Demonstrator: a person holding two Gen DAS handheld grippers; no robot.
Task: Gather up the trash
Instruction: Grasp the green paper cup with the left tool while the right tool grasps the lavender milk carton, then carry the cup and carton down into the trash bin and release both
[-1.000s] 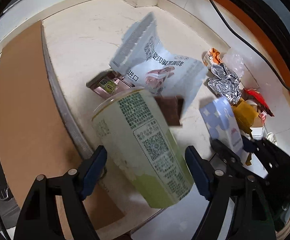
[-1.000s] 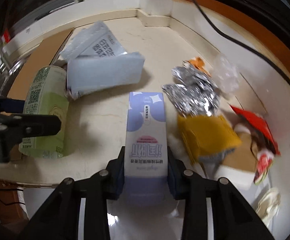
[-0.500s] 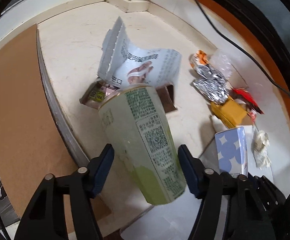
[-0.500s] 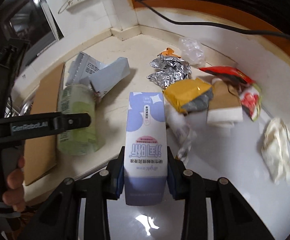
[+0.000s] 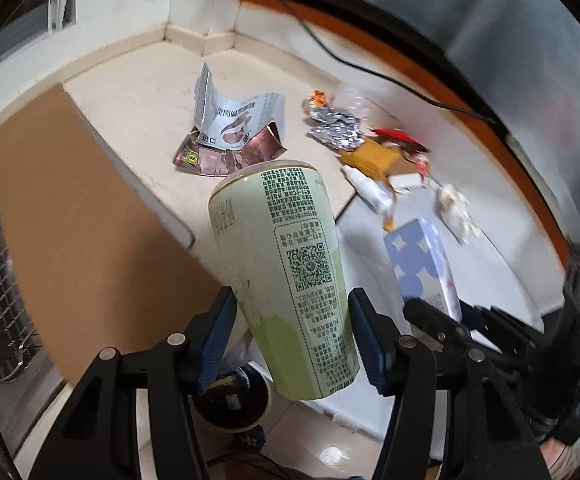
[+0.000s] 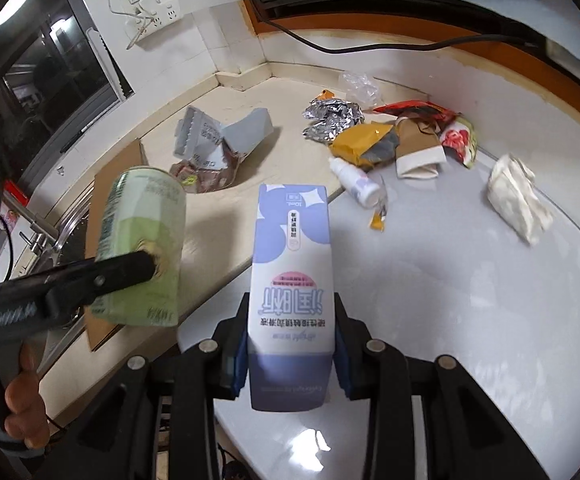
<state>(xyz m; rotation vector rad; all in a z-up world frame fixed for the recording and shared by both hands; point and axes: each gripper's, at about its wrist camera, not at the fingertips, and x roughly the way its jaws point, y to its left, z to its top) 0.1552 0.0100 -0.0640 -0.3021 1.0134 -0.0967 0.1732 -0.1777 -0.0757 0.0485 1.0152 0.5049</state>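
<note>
A tall pale-green paper cup (image 5: 282,272) hangs tilted above the counter edge, rim away from me. My left gripper (image 5: 290,336) holds its lower part, blue pads against both sides and jaws still closing. From the right wrist view the same cup (image 6: 142,240) shows at the left, with one left finger (image 6: 102,280) across it. My right gripper (image 6: 291,344) is shut on a purple-and-white carton (image 6: 291,280), held upright over the pale worktop. That carton (image 5: 421,260) also appears right of the cup.
Litter lies on the counter: a silver printed bag (image 6: 218,132), crumpled foil (image 6: 329,116), a yellow pouch (image 6: 361,144), a small white bottle (image 6: 353,180), a red wrapper (image 6: 457,136), a crumpled tissue (image 6: 517,196). A brown board (image 5: 70,208) covers the left; a black cable (image 6: 369,46) runs along the wall.
Both grippers have risen and drawn back from the counter, carrying the cup and the carton. The left jaws narrowed onto the cup. The litter now looks farther off.
</note>
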